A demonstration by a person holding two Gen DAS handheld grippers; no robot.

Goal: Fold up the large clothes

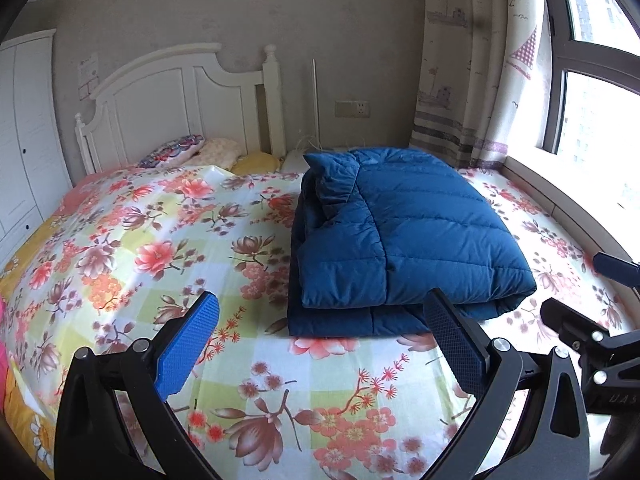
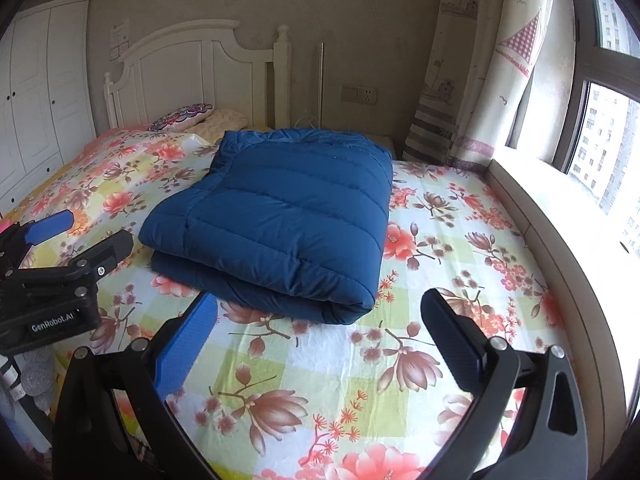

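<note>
Both tongs, left [image 1: 320,316] and right [image 2: 320,312], gape empty near folded blue quilted puffer jacket [image 2: 280,216] on floral bed [image 2: 440,240]; light, squashy, slippery, best pinched at doubled hem.

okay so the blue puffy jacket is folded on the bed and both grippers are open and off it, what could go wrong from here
The blue down jacket is puffy and stacked in layers, so with the left gripper and right gripper both open and clear of it, the top layer may spring back up. A corner flap at its far end already sticks up and could unfold further. On the soft floral bedsheet, any further press might skew the stack.
</note>
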